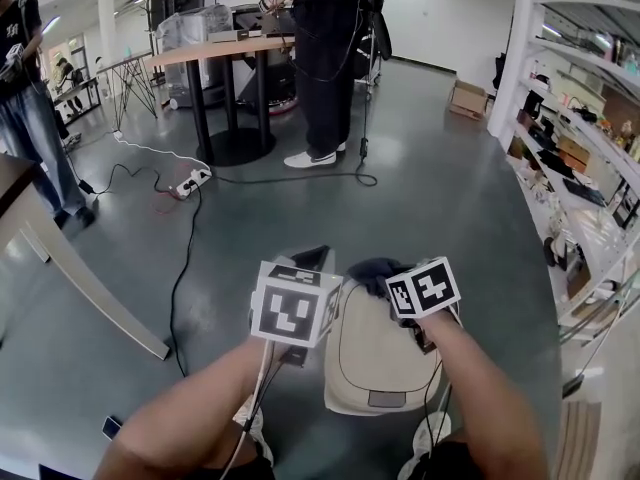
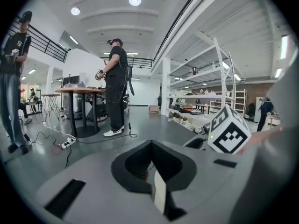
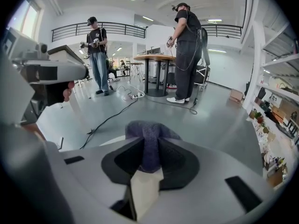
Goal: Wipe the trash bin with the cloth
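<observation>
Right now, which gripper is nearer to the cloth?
Right. The right gripper is shut on the cloth, over the trash bin. The left gripper is shut and holds nothing, to the cloth's left and apart from it.

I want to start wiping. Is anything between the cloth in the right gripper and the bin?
Nothing visible is. The cloth, clamped in the right gripper, is right at the far rim of the bin; the left gripper is at the bin's left side, not between them.
</observation>
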Demonstrator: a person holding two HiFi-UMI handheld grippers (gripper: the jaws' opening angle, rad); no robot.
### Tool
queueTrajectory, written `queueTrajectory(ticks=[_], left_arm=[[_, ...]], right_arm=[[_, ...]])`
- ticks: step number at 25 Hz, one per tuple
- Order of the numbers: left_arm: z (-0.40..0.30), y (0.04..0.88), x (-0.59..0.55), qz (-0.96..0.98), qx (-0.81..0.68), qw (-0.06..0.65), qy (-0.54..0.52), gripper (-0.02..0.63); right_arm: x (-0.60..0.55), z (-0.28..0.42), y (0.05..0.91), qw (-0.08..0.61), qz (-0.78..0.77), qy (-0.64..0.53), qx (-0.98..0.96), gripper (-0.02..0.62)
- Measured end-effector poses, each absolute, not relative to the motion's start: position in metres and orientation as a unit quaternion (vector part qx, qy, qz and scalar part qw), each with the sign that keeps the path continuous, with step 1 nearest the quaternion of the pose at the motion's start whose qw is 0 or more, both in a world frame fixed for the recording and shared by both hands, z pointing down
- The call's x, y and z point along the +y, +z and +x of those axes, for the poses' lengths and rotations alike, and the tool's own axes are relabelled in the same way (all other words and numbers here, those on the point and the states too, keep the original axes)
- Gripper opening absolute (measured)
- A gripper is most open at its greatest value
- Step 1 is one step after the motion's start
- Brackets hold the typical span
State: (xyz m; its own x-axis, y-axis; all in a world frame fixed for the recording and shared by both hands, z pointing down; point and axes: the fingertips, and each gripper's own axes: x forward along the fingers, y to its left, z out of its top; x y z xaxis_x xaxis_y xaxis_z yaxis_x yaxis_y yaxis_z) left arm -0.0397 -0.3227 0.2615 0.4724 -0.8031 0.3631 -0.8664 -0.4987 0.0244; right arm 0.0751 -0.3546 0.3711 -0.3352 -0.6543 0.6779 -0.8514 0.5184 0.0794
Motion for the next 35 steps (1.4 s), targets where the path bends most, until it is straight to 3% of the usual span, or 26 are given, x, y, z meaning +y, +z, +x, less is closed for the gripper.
queueTrajectory(ticks=[35], left_arm=[[-0.016, 0.273, -0.318, 0.857, -0.472, 0.083, 0.19, 0.0]], right_arm=[[-0.342, 0.152, 0.372, 0.381, 0.522, 0.109, -0.755, 0.092]])
